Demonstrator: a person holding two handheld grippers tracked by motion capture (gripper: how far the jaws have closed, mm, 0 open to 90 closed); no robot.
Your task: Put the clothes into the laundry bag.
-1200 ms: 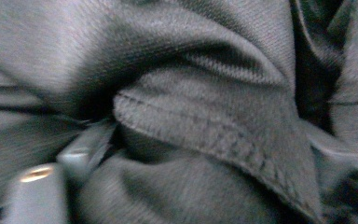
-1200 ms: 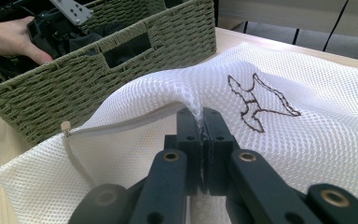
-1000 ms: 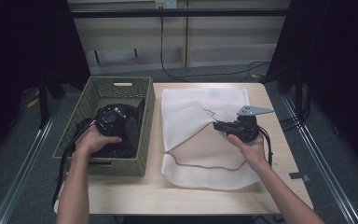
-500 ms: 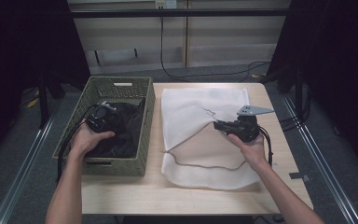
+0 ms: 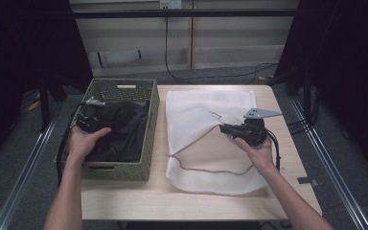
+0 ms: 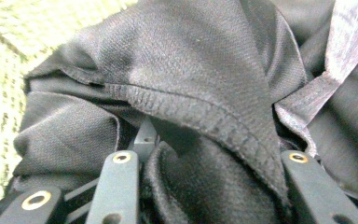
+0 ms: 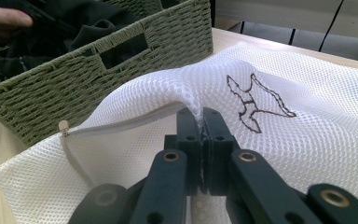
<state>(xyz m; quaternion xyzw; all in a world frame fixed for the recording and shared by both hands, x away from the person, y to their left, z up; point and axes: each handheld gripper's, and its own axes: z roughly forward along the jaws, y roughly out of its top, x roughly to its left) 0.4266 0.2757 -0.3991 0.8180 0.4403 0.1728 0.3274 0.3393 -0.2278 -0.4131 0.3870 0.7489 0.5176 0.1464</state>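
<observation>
A black garment (image 5: 124, 129) lies bunched in the green woven basket (image 5: 151, 124) at the table's left. My left gripper (image 5: 101, 118) is over the basket's left side; its jaws have just been closing and hold a fold of the black garment (image 6: 191, 70) between them, with my left gripper (image 6: 209, 182) shut on it. A white mesh bag (image 5: 206, 110) lies flat to the right of the basket. My right gripper (image 5: 225, 128) pinches the bag's opening edge and holds it lifted; the right gripper (image 7: 204, 135) is shut on the white mesh bag (image 7: 307, 130) beside its zipper (image 7: 121, 122).
The basket (image 7: 98, 79) stands close against the bag's left edge. A brown bird outline (image 7: 254, 102) is stitched on the mesh. Bare wooden table (image 5: 124, 196) shows along the front edge. Cables trail from both grippers.
My left hand has risen and shifted toward the basket's left side, pulling the black garment up with it. The right hand and the bag's lifted edge have stayed put.
</observation>
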